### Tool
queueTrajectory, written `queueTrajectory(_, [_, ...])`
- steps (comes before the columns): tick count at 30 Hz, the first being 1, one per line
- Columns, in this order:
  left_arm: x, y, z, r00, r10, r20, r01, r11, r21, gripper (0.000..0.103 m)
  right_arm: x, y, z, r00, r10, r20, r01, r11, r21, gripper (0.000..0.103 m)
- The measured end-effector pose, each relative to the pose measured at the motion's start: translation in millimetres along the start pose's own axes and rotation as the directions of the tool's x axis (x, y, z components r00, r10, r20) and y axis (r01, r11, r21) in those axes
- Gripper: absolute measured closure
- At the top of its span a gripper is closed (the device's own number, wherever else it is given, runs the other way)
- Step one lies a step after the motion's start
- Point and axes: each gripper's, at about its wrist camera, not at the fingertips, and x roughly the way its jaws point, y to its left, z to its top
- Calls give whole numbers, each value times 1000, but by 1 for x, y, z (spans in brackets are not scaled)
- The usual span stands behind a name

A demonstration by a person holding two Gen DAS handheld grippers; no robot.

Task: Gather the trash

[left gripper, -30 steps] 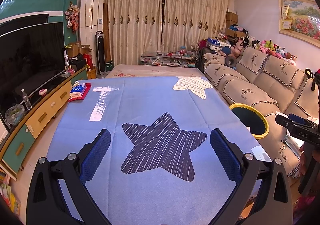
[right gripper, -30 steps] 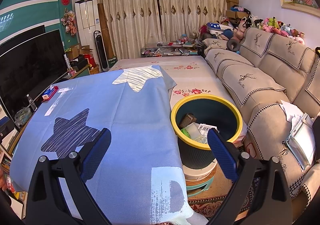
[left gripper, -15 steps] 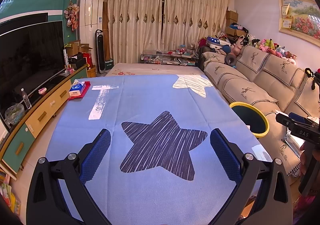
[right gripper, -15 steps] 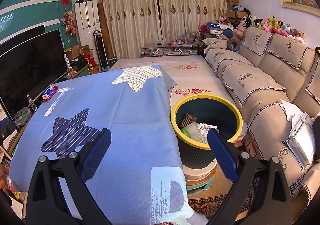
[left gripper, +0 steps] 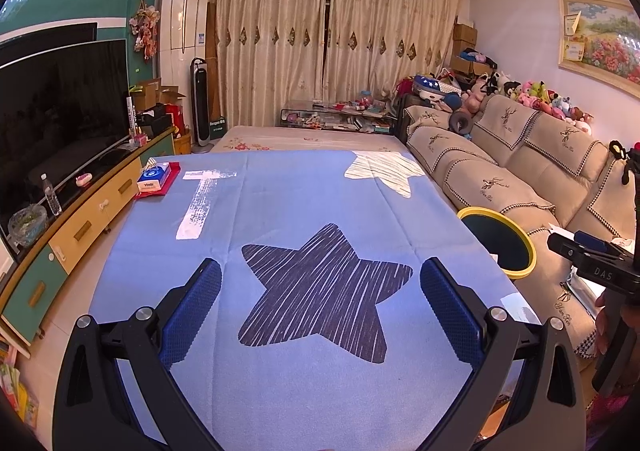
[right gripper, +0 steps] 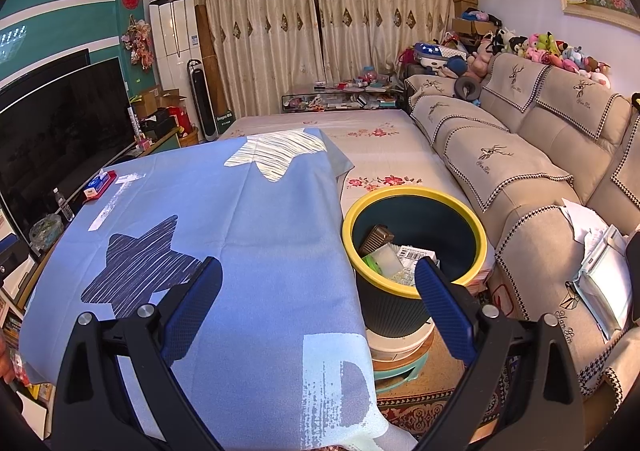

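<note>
Overhead, a left gripper [left gripper: 320, 303] and right gripper [right gripper: 318, 301] are held above a blue-clothed table [left gripper: 304, 187], jaws spread wide, nothing gripped. One yellow-rimmed bin [right gripper: 416, 239] beside the table holds several discarded pieces. One tissue pack [left gripper: 153, 178] is seen at the far corner. Collecting seems nearly finished; any next move calls for finding remaining trash.

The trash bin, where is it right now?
The trash bin stands on the floor between the blue cloth and the sofa, just ahead of the right gripper; the left view shows its yellow rim at right.
</note>
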Motion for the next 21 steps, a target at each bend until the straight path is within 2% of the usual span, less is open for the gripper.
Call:
queueTrajectory(10, [4,0,0,1000,16,-17,-16,1000,-2,5,3,-1,-1,1000,1,-7,-1,1000,2,11])
queueTrajectory(17, [17,11,4,999,-31,-40,29,998,-50,5,9,3,5,1000,4,-18,-4,1000,-10,11])
queueTrajectory(21, [36,15,16,998,7,-66,-7,1000,2,5,24,12,19,999,26,-27,-27,999,-36,11])
